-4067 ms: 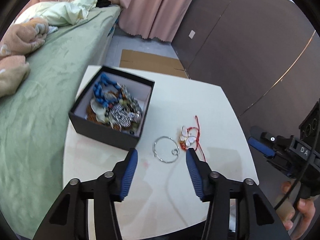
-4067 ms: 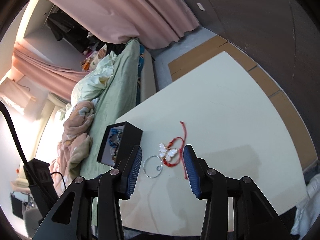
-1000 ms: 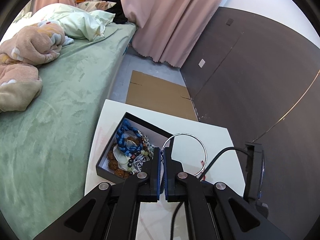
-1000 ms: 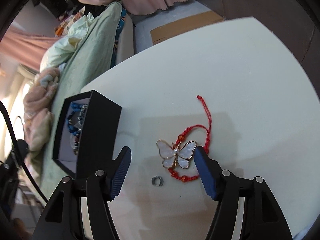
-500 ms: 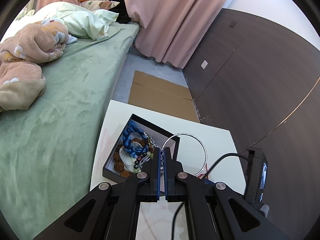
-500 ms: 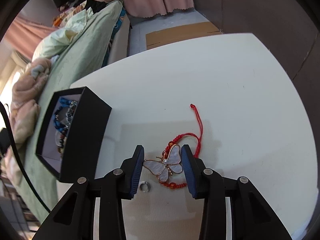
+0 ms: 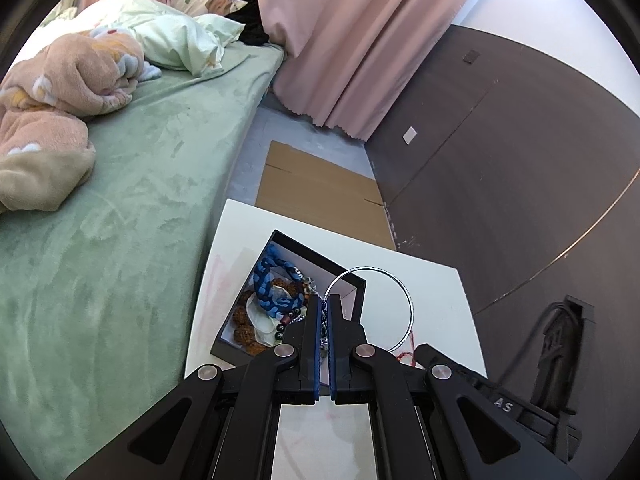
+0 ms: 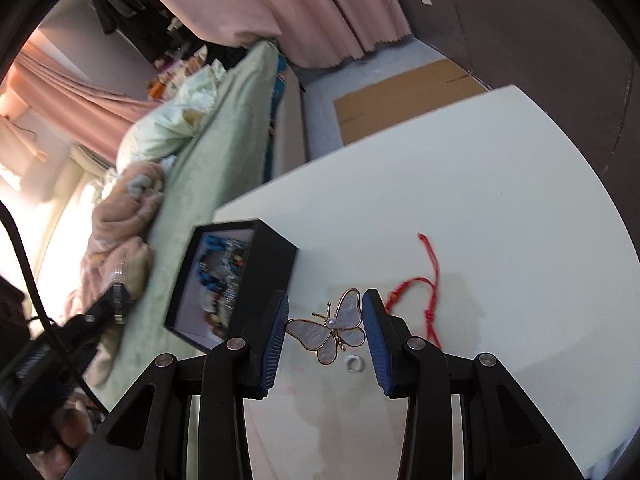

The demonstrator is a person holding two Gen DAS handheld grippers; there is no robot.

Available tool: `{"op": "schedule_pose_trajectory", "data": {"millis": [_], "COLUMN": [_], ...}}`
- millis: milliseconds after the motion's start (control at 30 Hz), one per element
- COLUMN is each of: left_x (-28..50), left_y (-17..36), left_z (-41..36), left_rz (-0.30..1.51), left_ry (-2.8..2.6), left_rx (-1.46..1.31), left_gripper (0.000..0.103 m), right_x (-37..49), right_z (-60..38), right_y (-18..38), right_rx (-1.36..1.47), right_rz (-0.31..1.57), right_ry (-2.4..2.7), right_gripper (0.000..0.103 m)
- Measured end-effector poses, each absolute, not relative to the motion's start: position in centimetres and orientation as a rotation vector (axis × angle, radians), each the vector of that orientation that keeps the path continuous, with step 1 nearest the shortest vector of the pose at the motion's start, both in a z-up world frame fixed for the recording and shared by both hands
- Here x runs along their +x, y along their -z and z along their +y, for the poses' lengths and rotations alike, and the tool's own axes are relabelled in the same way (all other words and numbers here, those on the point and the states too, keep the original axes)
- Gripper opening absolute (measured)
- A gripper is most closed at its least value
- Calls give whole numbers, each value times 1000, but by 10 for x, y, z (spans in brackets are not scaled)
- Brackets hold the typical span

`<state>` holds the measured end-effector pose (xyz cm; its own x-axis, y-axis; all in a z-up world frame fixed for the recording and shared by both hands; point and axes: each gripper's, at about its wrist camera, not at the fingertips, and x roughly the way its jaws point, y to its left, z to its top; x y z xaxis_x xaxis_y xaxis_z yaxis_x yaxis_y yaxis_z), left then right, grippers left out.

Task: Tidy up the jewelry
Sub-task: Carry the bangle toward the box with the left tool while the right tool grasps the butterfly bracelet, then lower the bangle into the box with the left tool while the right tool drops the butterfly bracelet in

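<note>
Left gripper (image 7: 325,304): jaws pressed nearly together, pinching the rim of a thin silver bangle (image 7: 370,307). The hoop stands up past the fingertips, over the near corner of the black jewelry box (image 7: 224,340) as the left wrist view has it.

Right gripper (image 8: 325,322): jaws at a narrow setting, closed on the butterfly pendant (image 8: 330,330). Wing tips meet both blue pads. The pendant looks lifted clear of the white counter (image 8: 500,220), though the height cannot be told. Its red cord (image 8: 430,292) trails off to the right; the far end seems to lie on the counter.

Box contents: a blue braided bracelet (image 7: 274,282), brown beads, dark beads, pale shell-like pieces. It is open and sits near the counter edge closest to the green bed (image 7: 120,220).

One small silver ring (image 8: 354,363) lies loose on the counter just below the pendant, between the right jaws but untouched.

Progress, as judged: well along. Most pieces are already boxed. Two are in hand and not yet dropped in. Left to do:
- release the bangle into the box
- carry the pendant with its cord across to the box
- collect the small ring

Risk noted: the trailing cord may drag or snag on the box wall.
</note>
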<state>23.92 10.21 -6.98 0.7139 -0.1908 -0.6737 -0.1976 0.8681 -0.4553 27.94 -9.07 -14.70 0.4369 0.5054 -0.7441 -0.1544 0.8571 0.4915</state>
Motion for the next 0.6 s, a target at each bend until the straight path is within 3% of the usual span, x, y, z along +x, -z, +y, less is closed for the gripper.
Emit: {"op": "schedule_pose_trajectory", "data": {"millis": [600], "left_x": [265], "left_y": [83], "left_z": [152], "left_rz": [805], "left_ry": [-18], "left_rx": [-766], "left_gripper": [5], "right_x": [299], "right_z": [-53], "right_y": [128], "right_rx": [473], "right_rz": [945], "right_ry": [-594], "right_gripper": [39]}}
